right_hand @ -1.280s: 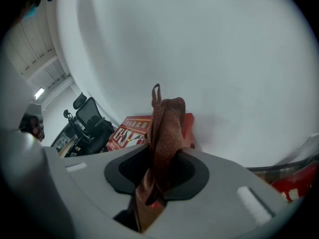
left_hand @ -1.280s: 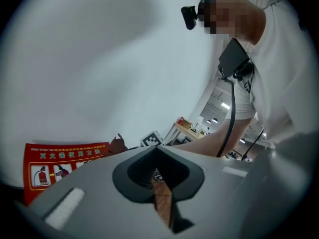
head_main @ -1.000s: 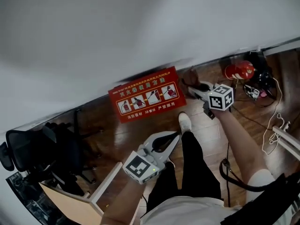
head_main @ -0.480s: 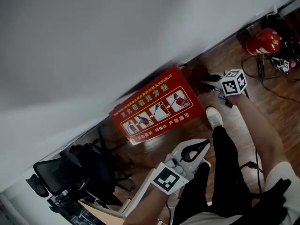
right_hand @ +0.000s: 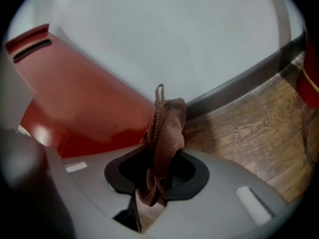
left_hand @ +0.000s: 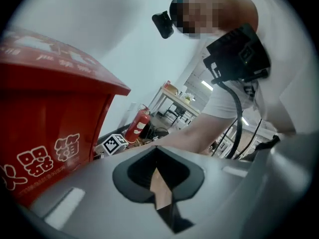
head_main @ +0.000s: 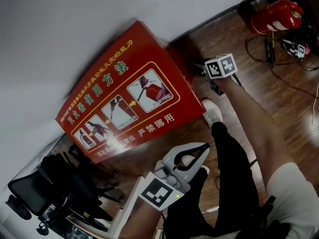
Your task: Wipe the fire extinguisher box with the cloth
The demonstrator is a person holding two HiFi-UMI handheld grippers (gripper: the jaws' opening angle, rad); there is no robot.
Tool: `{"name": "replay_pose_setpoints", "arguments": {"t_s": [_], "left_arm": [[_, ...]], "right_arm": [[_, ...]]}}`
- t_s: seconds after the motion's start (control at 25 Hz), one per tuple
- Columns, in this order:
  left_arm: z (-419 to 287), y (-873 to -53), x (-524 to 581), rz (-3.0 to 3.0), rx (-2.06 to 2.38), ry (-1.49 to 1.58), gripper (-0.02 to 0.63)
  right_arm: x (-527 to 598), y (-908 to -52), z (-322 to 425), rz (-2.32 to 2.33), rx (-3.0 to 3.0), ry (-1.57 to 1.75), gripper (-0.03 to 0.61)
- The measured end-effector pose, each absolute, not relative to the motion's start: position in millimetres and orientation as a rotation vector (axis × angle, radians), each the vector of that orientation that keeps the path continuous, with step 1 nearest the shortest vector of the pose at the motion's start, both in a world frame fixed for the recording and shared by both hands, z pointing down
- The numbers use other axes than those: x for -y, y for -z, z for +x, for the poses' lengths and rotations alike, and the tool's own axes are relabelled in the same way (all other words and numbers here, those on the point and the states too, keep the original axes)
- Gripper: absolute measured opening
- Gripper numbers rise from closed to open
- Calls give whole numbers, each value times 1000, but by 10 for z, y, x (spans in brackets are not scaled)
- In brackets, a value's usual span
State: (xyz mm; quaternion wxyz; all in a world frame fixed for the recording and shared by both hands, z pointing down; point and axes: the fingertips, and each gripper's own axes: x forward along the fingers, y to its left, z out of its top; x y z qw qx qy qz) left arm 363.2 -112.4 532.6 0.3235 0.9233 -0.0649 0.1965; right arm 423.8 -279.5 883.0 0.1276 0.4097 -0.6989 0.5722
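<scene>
The red fire extinguisher box (head_main: 119,96) stands on the wooden floor against the white wall, its slanted lid printed with pictograms. My right gripper (head_main: 202,69) sits at the box's right end, low beside its side wall. In the right gripper view this gripper (right_hand: 162,152) is shut on a brown cloth (right_hand: 167,126), which bunches upward in front of the red box (right_hand: 84,103). My left gripper (head_main: 204,146) hangs lower, over the person's dark trouser leg, apart from the box. Its jaws meet, with nothing held (left_hand: 156,149). The box (left_hand: 45,108) fills the left of that view.
A red fire extinguisher (head_main: 276,15) lies on the floor at the upper right, with cables (head_main: 299,49) around it. A black office chair (head_main: 45,188) stands at the lower left. The person's white shoe (head_main: 213,112) rests near the box's right corner.
The box now looks much larger and nearer in the head view. My right gripper with the cloth has come up against the box's right end. The left gripper stays low.
</scene>
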Motion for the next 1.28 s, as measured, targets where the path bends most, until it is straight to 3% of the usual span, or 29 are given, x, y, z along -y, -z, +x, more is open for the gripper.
{"name": "replay_pose_setpoints", "arguments": {"t_s": [0.16, 0.44, 0.8, 0.92, 1.28], "left_arm": [[3408, -5510, 1156, 2443, 233, -501, -2], [2784, -5052, 1314, 2492, 446, -392, -2], [2108, -4115, 968, 2559, 535, -271, -2], [1913, -4133, 951, 2542, 595, -251, -2], [1616, -4877, 1020, 2473, 707, -167, -2]], "right_arm": [[2759, -8736, 4349, 1296, 2065, -1616, 94], [2257, -7401, 4337, 1331, 2225, -1472, 94], [1669, -5548, 3410, 1178, 2440, -1220, 94], [1800, -5674, 3201, 1152, 2435, -1202, 94], [2057, -7376, 2920, 1063, 2216, -1164, 94]]}}
